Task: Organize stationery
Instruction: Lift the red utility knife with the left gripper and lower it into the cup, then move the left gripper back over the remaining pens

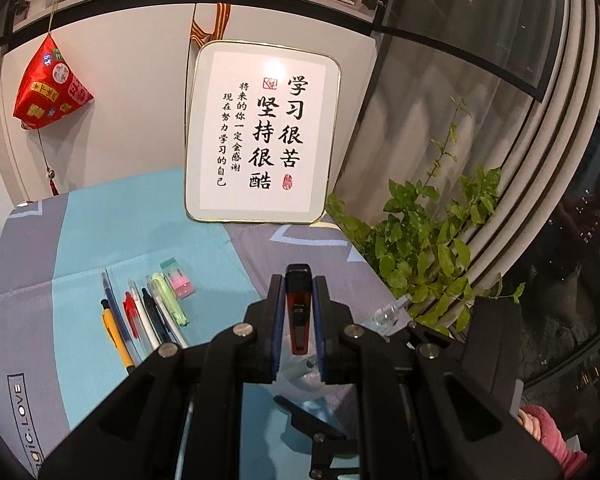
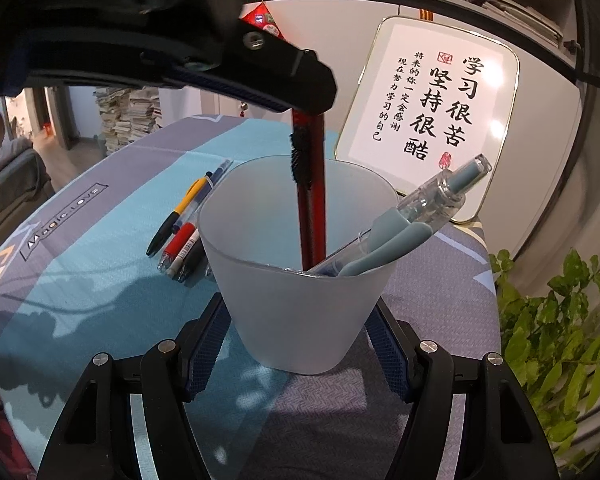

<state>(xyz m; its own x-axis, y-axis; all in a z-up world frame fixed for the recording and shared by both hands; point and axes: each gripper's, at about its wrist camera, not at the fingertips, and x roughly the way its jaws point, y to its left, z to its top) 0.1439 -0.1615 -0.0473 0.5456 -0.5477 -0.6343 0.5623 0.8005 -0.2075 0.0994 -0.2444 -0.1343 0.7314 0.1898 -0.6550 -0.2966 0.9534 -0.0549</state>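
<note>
The left gripper clenches a red pen upright above the frosted cup, which the right gripper grasps (a blue pen leans inside).

Sharp fisheye views with bent edges; lamp glare on the framed sign.

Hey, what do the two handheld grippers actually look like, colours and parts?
Both the left gripper and right gripper are matte black plastic linkages with round silver bolt heads at the joints. Their fingers carry dark blue textured pads. No cables or markings show.
</note>
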